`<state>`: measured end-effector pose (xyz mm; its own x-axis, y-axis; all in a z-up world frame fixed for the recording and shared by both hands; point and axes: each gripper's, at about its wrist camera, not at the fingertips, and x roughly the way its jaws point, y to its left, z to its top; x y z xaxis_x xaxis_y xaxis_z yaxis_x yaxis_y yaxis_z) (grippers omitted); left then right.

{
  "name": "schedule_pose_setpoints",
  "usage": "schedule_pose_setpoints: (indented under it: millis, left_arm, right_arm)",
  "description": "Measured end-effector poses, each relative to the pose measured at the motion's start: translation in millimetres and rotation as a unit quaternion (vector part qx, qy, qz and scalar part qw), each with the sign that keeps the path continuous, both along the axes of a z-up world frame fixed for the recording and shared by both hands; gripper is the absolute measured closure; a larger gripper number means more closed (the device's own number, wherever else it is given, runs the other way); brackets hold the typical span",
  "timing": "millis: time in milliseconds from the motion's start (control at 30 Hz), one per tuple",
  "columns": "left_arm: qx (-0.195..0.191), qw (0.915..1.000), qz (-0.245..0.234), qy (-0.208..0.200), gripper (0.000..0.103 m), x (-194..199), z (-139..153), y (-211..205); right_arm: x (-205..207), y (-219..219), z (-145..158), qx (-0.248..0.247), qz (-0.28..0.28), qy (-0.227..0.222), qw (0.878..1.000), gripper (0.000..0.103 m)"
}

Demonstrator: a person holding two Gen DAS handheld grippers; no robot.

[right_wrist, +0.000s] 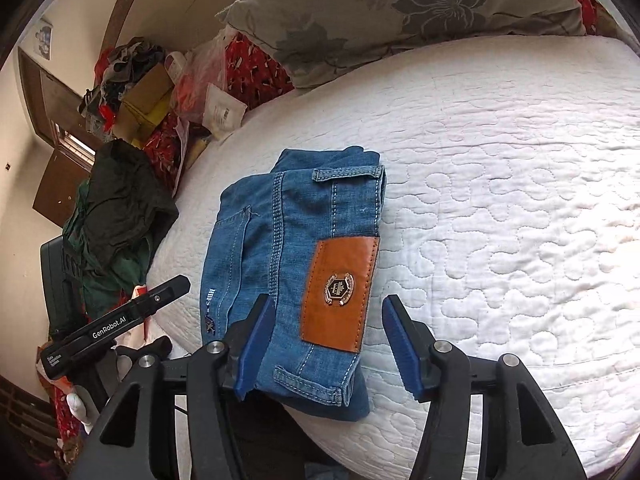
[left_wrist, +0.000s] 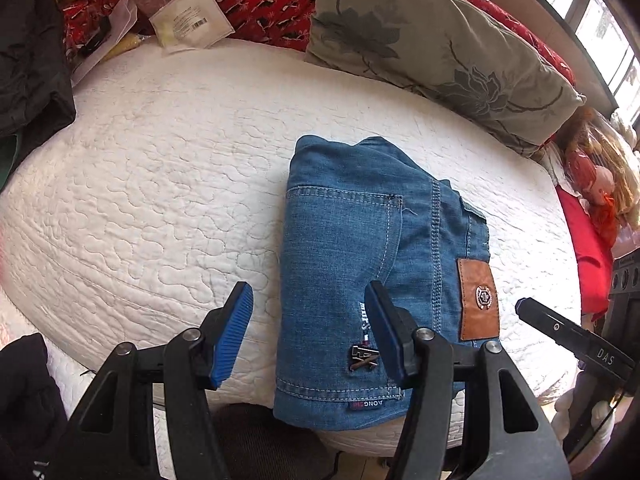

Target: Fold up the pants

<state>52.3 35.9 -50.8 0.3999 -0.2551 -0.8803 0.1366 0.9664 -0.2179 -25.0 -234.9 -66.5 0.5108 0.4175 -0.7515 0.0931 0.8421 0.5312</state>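
Both hand-held grippers, left (left_wrist: 308, 334) and right (right_wrist: 326, 344), are hovering apart over folded pants (left_wrist: 372, 276); folding appearing complete, withdrawal likely next.

The left gripper (left_wrist: 308, 332) has black plastic arms with triangular cut-outs, round silver pins at the joints, and two fingers faced with ribbed blue pads (left_wrist: 234, 332). The right gripper (right_wrist: 326, 344) is built the same: black arms, silver pins, ribbed blue pads (right_wrist: 400, 344). White lettering marks each black body, "GenRobot.AI" on the left, "DAS" on the right. A white glove (right_wrist: 80, 404) covers the left hand.
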Motion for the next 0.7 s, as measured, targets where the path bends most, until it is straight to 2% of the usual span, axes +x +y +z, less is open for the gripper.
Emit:
schedule_pose_setpoints:
  millis: [67, 133, 233, 333, 367, 433, 467, 500, 533, 567, 600, 667, 700]
  left_arm:
    - [-0.022, 0.9993, 0.017, 0.023, 0.046, 21, -6, 11]
    - [-0.06, 0.9957, 0.037, 0.06, 0.046, 46, -17, 24]
    - [-0.124, 0.9823, 0.066, 0.125, 0.046, 77, -39, 38]
    - [-0.174, 0.9669, 0.078, 0.169, 0.046, 90, -58, 39]
    - [-0.185, 0.9639, 0.075, 0.176, 0.046, 92, -62, 36]
    - [-0.187, 0.9641, 0.062, 0.178, 0.045, 93, -64, 26]
    - [-0.185, 0.9651, 0.053, 0.178, 0.036, 93, -66, 19]
    - [-0.183, 0.9657, 0.043, 0.18, 0.033, 94, -68, 11]
    - [-0.179, 0.9666, 0.035, 0.18, 0.033, 94, -70, 3]
    - [-0.175, 0.9678, 0.027, 0.179, 0.033, 94, -71, -4]
    - [-0.172, 0.969, 0.021, 0.177, 0.033, 94, -69, -10]
    - [-0.176, 0.9701, 0.021, 0.166, 0.037, 96, -63, -17]
    - [-0.183, 0.9695, 0.022, 0.162, 0.041, 99, -59, -17]
  right_arm:
    - [11, -5, -5, 0.008, -0.01, 0.006, 1.0, 0.039]
    - [24, -9, -12, 0.017, -0.018, 0.012, 1.0, 0.037]
    - [44, -11, -26, 0.025, -0.03, 0.021, 0.999, 0.037]
    - [61, -8, -39, 0.026, -0.035, 0.031, 0.999, 0.037]
    - [65, -6, -43, 0.027, -0.034, 0.031, 0.999, 0.037]
    - [75, 0, -53, 0.028, -0.025, 0.037, 0.999, 0.037]
    - [78, 3, -58, 0.026, -0.022, 0.041, 0.999, 0.037]
    - [81, 6, -61, 0.021, -0.021, 0.037, 0.999, 0.037]
    - [82, 9, -60, 0.014, -0.017, 0.025, 0.999, 0.038]
    - [83, 12, -57, 0.014, -0.007, 0.011, 1.0, 0.053]
    - [84, 15, -54, 0.009, -0.002, 0.004, 1.0, 0.06]
    - [87, 17, -46, 0.007, 0.003, -0.006, 1.0, 0.069]
    - [89, 16, -42, 0.009, 0.002, -0.009, 1.0, 0.07]
